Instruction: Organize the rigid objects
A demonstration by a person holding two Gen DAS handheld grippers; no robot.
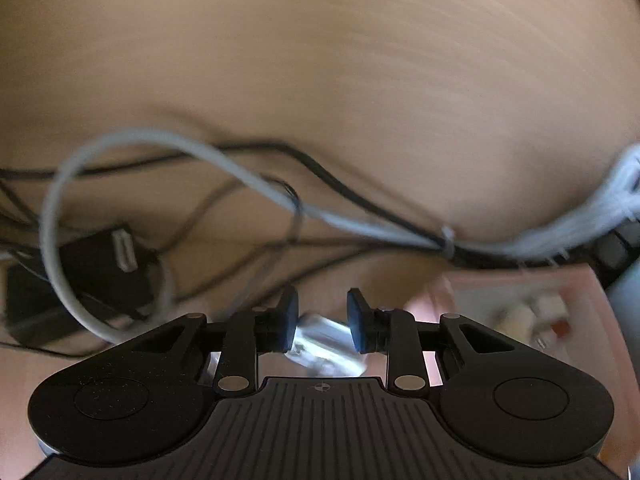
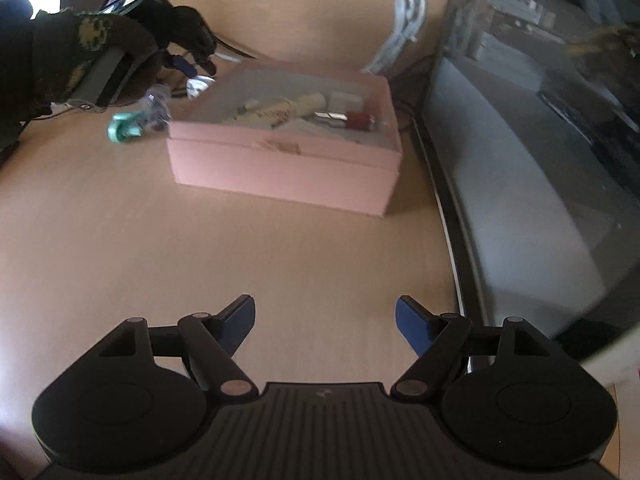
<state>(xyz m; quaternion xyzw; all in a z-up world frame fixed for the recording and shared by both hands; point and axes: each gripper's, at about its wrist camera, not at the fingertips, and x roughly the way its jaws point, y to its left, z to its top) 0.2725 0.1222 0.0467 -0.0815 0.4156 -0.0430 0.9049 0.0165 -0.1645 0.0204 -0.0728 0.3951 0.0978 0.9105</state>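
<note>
A pink open box (image 2: 280,160) sits on the wooden table and holds cream tubes (image 2: 280,108), a white block and a red-and-silver lipstick (image 2: 352,118). It shows blurred at the lower right of the left wrist view (image 1: 584,312). My left gripper (image 1: 322,322) is shut on a shiny silver-white object (image 1: 328,344), held in the air left of the box; it shows in the right wrist view (image 2: 196,66), held by a gloved hand (image 2: 80,60). A teal item (image 2: 124,126) lies left of the box. My right gripper (image 2: 324,326) is open and empty, low over the table, well short of the box.
Grey and black cables (image 1: 240,184) and a black plug block (image 1: 100,272) lie behind the left gripper. A bundled white cable (image 2: 404,20) lies behind the box. A large dark-framed monitor (image 2: 540,160) stands along the right edge of the table.
</note>
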